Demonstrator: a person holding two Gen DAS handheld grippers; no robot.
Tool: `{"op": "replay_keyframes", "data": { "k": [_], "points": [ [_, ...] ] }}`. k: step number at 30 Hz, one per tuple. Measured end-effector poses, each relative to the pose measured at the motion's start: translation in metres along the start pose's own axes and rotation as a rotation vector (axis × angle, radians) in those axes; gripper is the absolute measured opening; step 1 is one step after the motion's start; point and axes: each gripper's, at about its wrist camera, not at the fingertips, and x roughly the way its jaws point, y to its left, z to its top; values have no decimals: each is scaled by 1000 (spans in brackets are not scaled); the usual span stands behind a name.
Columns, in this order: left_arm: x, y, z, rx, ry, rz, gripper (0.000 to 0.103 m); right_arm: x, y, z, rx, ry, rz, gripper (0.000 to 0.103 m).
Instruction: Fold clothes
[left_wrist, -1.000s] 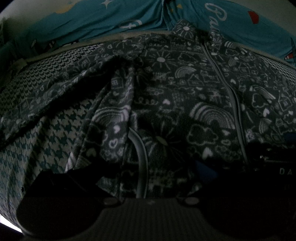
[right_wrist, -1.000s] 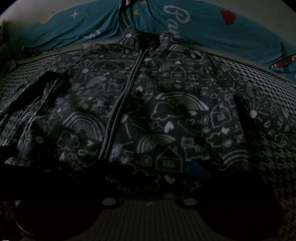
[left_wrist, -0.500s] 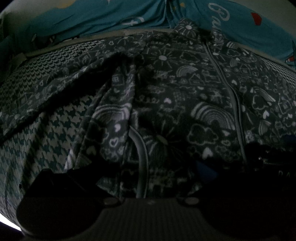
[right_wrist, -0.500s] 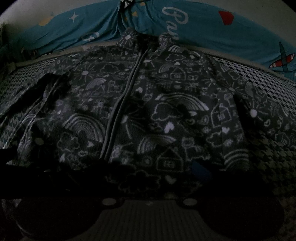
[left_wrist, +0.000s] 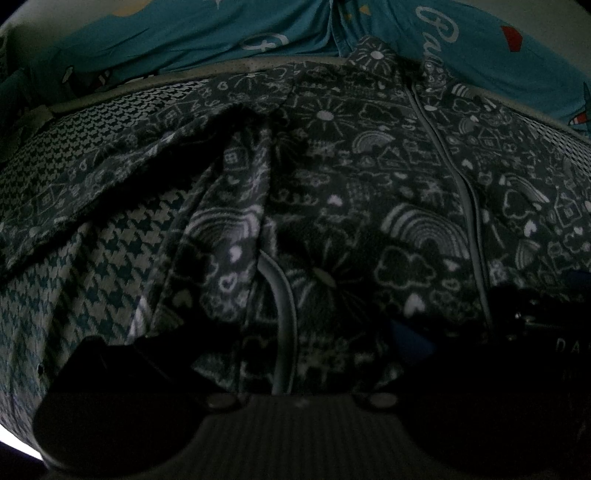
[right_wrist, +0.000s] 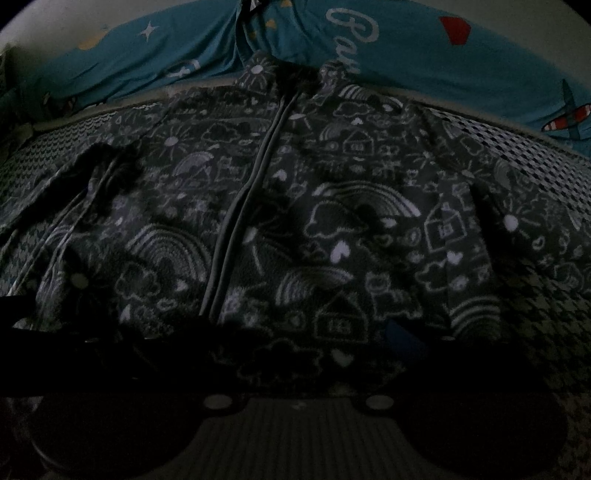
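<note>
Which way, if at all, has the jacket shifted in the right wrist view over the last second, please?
No. The jacket keeps its place: its collar stays at the lettering on the teal bedding, and the zip has not shifted.

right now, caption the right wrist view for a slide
Dark doodle-print fleece jacket, zipped, spread front-up on a houndstooth cover, teal bedding behind its collar.

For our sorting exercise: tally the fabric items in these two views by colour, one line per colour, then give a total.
Dark grey with white doodles: 1, the zip-up fleece jacket
Teal with printed shapes: 1, the bedding behind it
Houndstooth-patterned: 1, the bed cover under the jacket
Total: 3
</note>
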Motion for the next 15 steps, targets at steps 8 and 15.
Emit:
{"op": "replay_keyframes", "data": {
  "k": [8, 15],
  "points": [
    [0, 0, 2, -12, 8, 6, 103, 0, 0, 1, 6, 10, 3, 103],
    [1, 1, 5, -20, 32, 6, 103, 1, 0, 2, 8, 20, 1, 103]
  ]
}}
